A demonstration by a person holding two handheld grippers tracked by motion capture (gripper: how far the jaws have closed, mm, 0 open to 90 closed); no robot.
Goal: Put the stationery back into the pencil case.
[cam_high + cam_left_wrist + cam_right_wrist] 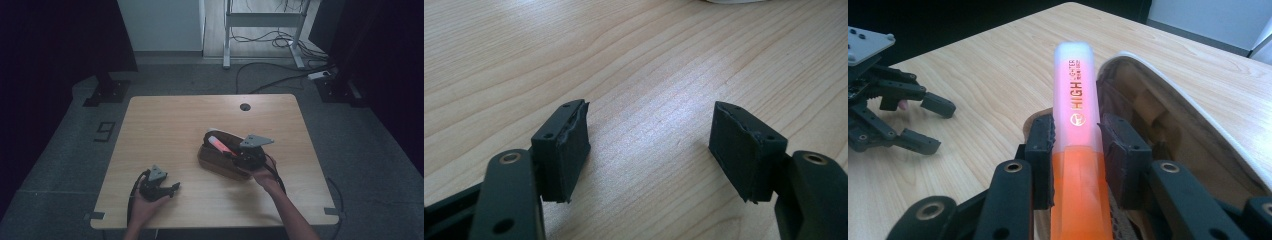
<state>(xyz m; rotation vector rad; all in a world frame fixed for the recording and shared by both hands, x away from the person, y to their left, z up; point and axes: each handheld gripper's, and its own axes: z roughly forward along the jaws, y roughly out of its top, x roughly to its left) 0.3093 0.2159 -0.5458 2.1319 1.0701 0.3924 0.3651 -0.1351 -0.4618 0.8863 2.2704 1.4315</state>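
Two black pads of the right gripper (1077, 150) pinching an orange highlighter (1075, 115) at the seam of cap and barrel, capped end pointing away, just over the open brown pencil case (220, 162) near the middle of the wooden table (165, 125). Farther left, left gripper (172, 188) resting low on the tabletop, jaws spread wide, nothing but bare wood between them.

High view from above the near edge, looking forward and down on the whole pale wooden tabletop (165, 125), left gripper view skimming its bare grain close up, right gripper view close along an orange highlighter pen (1075, 115), facing the left tool (923, 125), shared with the high view
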